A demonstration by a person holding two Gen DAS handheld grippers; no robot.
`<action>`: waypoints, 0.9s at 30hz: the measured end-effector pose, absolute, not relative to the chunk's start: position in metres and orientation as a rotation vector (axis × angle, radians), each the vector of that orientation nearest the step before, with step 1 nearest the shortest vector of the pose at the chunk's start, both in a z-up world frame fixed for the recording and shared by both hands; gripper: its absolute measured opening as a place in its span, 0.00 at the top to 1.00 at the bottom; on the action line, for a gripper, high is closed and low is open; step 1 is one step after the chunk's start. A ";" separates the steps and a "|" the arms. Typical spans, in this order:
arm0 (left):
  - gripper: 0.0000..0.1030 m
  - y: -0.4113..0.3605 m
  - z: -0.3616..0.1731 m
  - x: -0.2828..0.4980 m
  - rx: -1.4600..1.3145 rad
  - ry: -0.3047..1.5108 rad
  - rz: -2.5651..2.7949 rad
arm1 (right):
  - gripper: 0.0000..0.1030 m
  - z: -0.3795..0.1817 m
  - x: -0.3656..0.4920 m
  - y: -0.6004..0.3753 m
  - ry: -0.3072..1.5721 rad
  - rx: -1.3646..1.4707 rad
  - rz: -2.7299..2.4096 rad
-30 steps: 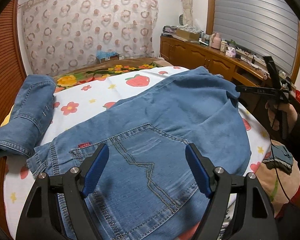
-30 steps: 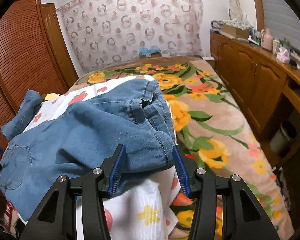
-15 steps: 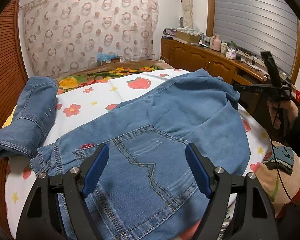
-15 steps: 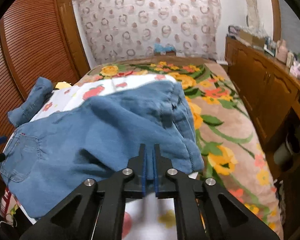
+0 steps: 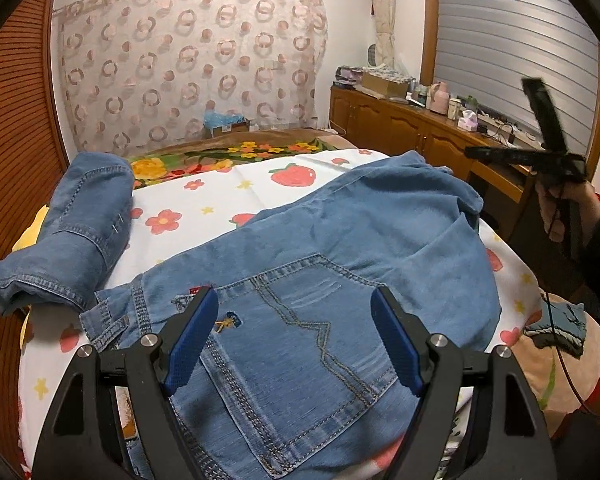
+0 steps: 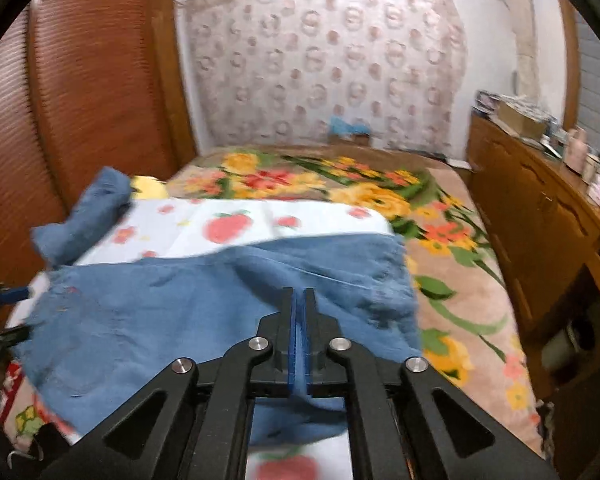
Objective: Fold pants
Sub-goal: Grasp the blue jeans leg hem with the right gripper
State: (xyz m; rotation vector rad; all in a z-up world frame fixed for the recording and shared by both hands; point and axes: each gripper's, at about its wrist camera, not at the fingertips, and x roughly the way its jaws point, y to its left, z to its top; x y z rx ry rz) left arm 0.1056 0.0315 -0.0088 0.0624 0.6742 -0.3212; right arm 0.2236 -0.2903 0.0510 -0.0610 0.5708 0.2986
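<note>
Blue denim pants (image 5: pixel 340 240) lie spread on the white strawberry-print sheet (image 5: pixel 228 184), back pocket toward me. My left gripper (image 5: pixel 294 304) hovers open over the pocket, close to the waistband, and holds nothing. In the left wrist view a hand holds my right gripper (image 5: pixel 468 151) at the pants' far right edge. In the right wrist view my right gripper (image 6: pixel 300 292) has its pads almost together on a fold of the pants (image 6: pixel 160 312); the jaws are opening slightly with the denim between them.
A second pair of jeans (image 5: pixel 72 232) lies folded at the sheet's left edge. A flowered blanket (image 6: pixel 440 248) covers the rest of the bed. A wooden cabinet (image 5: pixel 400 128) with clutter runs along the right, and slatted wooden doors (image 6: pixel 80 100) stand at the left.
My right gripper went from open around the pants' edge to closed on the denim, then rose a little and rolled, drawing the fabric toward it. The left gripper stayed open in place.
</note>
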 end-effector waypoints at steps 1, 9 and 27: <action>0.23 0.033 -0.009 0.106 0.058 0.678 -0.322 | 0.81 0.045 0.230 -0.297 0.584 -0.061 0.267; 0.23 0.030 -0.030 0.112 0.064 0.737 -0.328 | 0.50 -0.015 0.272 -0.357 0.735 0.069 0.251; 0.23 0.026 -0.058 0.115 0.059 0.790 -0.319 | 0.93 0.020 0.250 -0.319 0.659 -0.011 0.261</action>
